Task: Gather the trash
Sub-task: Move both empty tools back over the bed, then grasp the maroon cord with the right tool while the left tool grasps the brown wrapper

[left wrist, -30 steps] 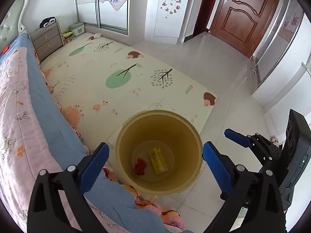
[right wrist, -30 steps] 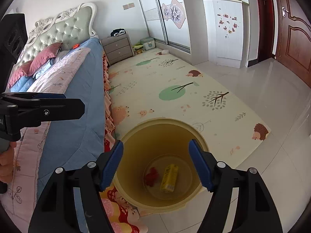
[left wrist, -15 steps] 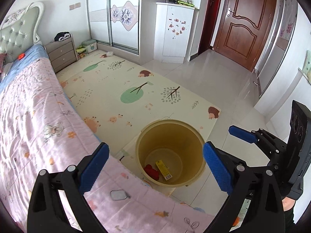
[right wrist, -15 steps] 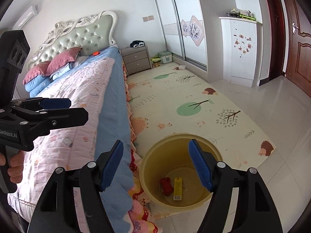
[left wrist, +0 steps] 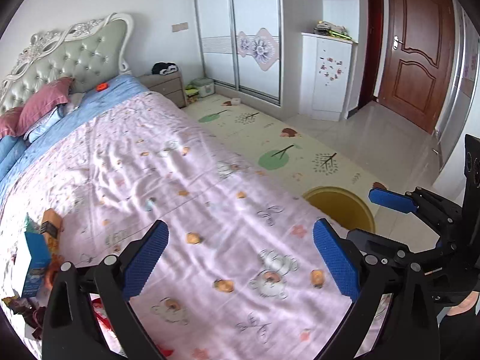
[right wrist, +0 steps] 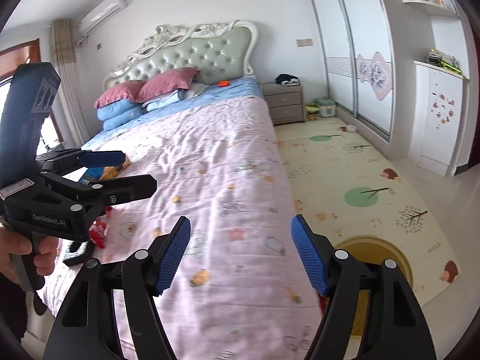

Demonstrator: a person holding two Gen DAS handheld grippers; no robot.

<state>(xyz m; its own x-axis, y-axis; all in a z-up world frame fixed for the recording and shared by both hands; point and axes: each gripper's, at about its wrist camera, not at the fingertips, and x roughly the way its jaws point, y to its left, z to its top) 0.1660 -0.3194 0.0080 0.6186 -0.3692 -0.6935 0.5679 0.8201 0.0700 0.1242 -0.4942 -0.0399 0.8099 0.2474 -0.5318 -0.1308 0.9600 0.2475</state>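
Left wrist: both tongs spread and empty over the bed.
Left gripper gapes; trash lies left on the bed, uncollected. Right wrist: right gripper gapes; bin waits on the floor.

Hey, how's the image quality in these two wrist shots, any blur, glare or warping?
Left wrist view: the pink bedspread is smeared by motion blur, the wardrobe bows from the fisheye, and dark corners frame the image. Right wrist view: the bedspread print is softly blurred, the window is blown out, and the floor tiles show glare.
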